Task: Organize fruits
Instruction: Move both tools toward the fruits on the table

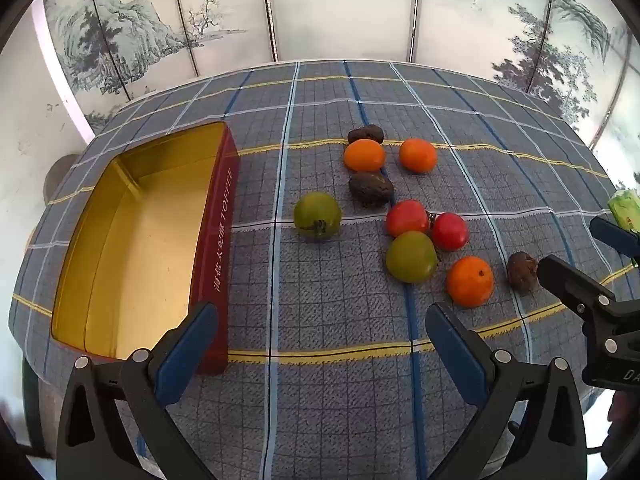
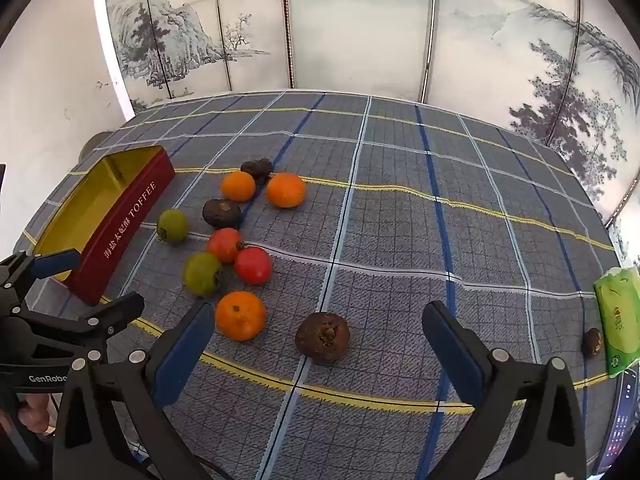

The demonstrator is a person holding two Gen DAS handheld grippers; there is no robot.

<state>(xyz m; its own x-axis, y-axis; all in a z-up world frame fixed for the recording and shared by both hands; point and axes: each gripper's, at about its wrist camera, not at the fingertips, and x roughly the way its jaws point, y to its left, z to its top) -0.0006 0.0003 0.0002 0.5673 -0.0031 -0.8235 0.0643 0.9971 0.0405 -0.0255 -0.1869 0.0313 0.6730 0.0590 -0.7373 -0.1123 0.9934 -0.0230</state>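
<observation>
Your table (image 2: 400,208), under its blue plaid cloth, carries everything. The red toffee tin (image 1: 216,240) lies open at the left with nothing in its gold interior, so it looks like the place to gather the fruit. The fruits sit loose in a cluster right of the tin: three oranges, two green tomatoes, two red tomatoes and several dark wrinkled fruits.

The nearest piece to you is the dark wrinkled fruit (image 2: 322,337), lying apart from the nearest orange (image 2: 240,315). Bring the tongs down evenly on both sides of it and squeeze gently, since it looks soft.

Your right tongs (image 2: 318,344) are spread wide, holding nothing, with that fruit between the fingers. Your left tongs (image 1: 320,340) are likewise spread and empty, just beside the tin's near corner.
</observation>
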